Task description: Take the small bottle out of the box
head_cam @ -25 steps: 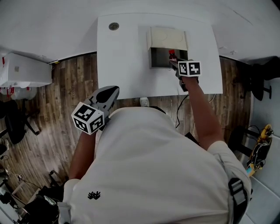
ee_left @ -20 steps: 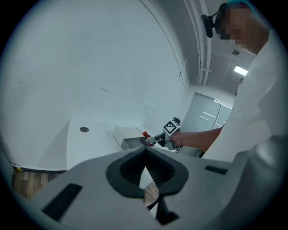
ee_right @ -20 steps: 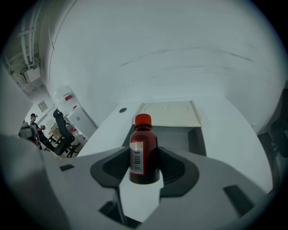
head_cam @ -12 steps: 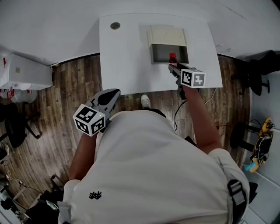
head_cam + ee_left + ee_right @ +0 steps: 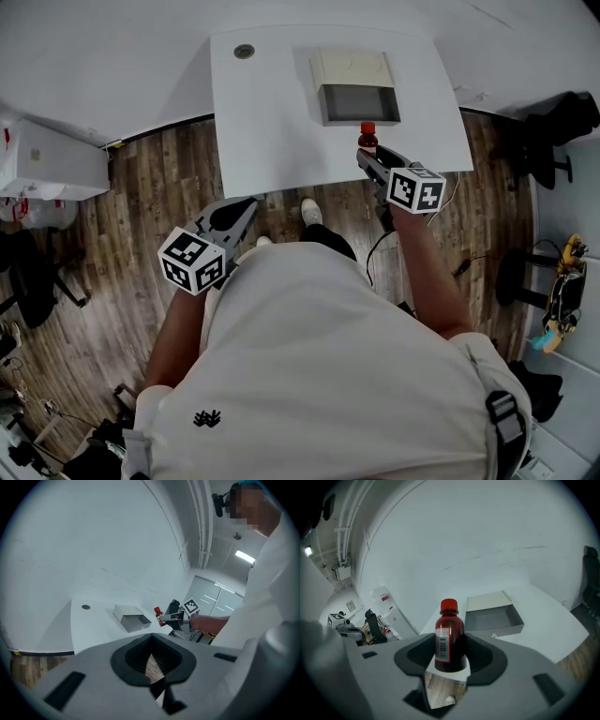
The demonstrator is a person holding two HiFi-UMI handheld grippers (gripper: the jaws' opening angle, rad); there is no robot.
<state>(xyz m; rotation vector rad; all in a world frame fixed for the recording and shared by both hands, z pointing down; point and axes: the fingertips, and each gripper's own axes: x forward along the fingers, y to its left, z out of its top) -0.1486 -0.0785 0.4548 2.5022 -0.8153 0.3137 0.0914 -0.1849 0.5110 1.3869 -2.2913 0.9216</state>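
Observation:
The small dark-red bottle [image 5: 367, 138] with a red cap stands upright between my right gripper's [image 5: 368, 157] pads, which are shut on its lower body. It hangs in front of the box, over the near edge of the white table [image 5: 272, 112]. In the right gripper view the bottle [image 5: 450, 637] fills the gap of the right gripper [image 5: 450, 657]. The open grey box [image 5: 323, 103] sits at the table's back, its lid folded away, nothing visible inside. My left gripper [image 5: 246, 204] is over the wooden floor off the table's front-left, jaws together, holding nothing.
A small round grey disc [image 5: 244, 52] lies at the table's back left. A white cabinet [image 5: 47, 155] stands on the floor to the left and a black chair [image 5: 553, 141] to the right. A cable [image 5: 380, 248] runs under the table front.
My right gripper has drawn the bottle up and back out of the box toward the table's near edge. The left gripper has shifted slightly beside the table's front-left corner.

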